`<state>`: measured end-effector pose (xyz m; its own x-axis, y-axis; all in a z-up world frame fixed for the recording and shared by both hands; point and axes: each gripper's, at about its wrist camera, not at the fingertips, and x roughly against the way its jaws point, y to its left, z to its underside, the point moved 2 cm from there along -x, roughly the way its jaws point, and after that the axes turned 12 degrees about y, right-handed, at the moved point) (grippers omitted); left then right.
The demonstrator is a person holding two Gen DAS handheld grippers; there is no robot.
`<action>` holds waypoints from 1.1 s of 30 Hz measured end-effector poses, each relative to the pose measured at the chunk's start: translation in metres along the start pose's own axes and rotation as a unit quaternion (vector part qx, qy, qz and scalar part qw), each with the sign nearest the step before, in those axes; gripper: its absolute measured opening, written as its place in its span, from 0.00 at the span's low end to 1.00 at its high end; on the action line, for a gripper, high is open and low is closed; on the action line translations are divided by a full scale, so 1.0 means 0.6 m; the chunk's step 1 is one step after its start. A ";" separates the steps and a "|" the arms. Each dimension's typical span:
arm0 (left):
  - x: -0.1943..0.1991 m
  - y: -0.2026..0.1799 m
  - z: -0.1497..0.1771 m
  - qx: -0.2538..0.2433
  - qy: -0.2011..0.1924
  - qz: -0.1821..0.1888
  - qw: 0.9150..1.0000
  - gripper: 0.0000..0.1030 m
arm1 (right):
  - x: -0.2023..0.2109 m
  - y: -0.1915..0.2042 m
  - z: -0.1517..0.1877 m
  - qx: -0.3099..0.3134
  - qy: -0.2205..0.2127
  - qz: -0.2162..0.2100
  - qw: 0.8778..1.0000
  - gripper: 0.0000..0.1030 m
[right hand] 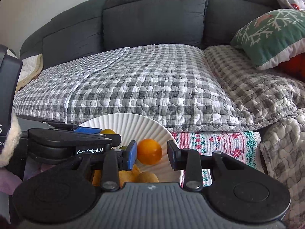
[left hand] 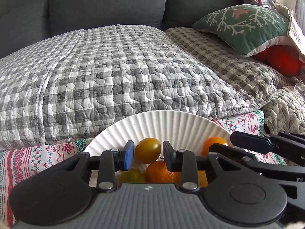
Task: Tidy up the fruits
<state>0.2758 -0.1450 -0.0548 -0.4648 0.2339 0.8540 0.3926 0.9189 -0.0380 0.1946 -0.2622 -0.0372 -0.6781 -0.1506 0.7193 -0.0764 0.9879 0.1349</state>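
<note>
Left wrist: left gripper (left hand: 147, 153) parted around olive-yellow fruit (left hand: 148, 149) (no pad contact visible) over white fluted plate (left hand: 162, 122). Right wrist: right gripper (right hand: 152, 155) likewise apart, framing orange fruit (right hand: 149, 151), touching blue pad only.

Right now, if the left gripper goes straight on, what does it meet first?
Probably the olive-yellow tomato between the left gripper fingers, then the white plate wall behind; depth is unclear.

Soft even daylight, no glare; sharp centre, strong fisheye bending and dark vignette at corners.
</note>
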 end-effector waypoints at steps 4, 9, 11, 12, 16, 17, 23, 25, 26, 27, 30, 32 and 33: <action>0.017 0.002 0.004 -0.002 -0.005 -0.007 1.000 0.34 | 0.014 0.001 0.000 0.007 -0.004 0.005 1.000 0.41; 0.050 0.008 0.012 0.000 -0.014 -0.014 1.000 0.44 | 0.040 0.002 0.002 0.007 -0.007 0.009 1.000 0.50; 0.067 0.013 0.019 0.005 -0.017 -0.016 1.000 0.48 | 0.052 0.004 0.005 0.010 -0.010 0.014 1.000 0.55; 0.074 0.014 0.023 0.007 -0.017 -0.017 1.000 0.50 | 0.060 0.006 0.007 0.012 -0.012 0.017 1.000 0.56; 0.105 0.021 0.044 0.014 -0.015 -0.024 1.000 0.57 | 0.086 0.008 0.017 0.012 -0.014 0.026 0.999 0.63; 0.112 0.022 0.049 0.015 -0.016 -0.026 0.999 0.58 | 0.092 0.007 0.019 0.010 -0.013 0.027 1.000 0.65; 0.167 0.031 0.095 0.032 -0.017 -0.027 0.999 0.71 | 0.130 0.016 0.042 -0.002 -0.009 0.034 0.999 0.73; 0.181 0.033 0.111 0.042 -0.015 -0.021 0.999 0.72 | 0.143 0.021 0.051 -0.004 -0.007 0.036 0.999 0.74; 0.188 0.034 0.121 0.046 -0.014 -0.020 0.999 0.74 | 0.149 0.024 0.056 -0.004 -0.005 0.037 0.999 0.75; 0.194 0.036 0.130 0.051 -0.014 -0.019 0.998 0.78 | 0.154 0.026 0.060 -0.006 -0.004 0.039 0.999 0.76; 0.211 0.036 0.157 0.054 -0.010 -0.023 0.998 0.79 | 0.171 0.033 0.075 -0.012 -0.001 0.037 0.999 0.78; 0.221 0.034 0.175 0.057 -0.007 -0.026 0.998 0.80 | 0.180 0.037 0.083 -0.018 0.002 0.037 0.999 0.79; 0.225 0.034 0.183 0.057 -0.004 -0.027 0.998 0.82 | 0.185 0.039 0.089 -0.021 0.004 0.038 0.999 0.79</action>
<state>0.1340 -0.0599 0.0029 -0.4891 0.1860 0.8522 0.2749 0.9601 -0.0518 0.0788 -0.2536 0.0094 -0.6747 -0.0758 0.7342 0.0061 0.9941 0.1082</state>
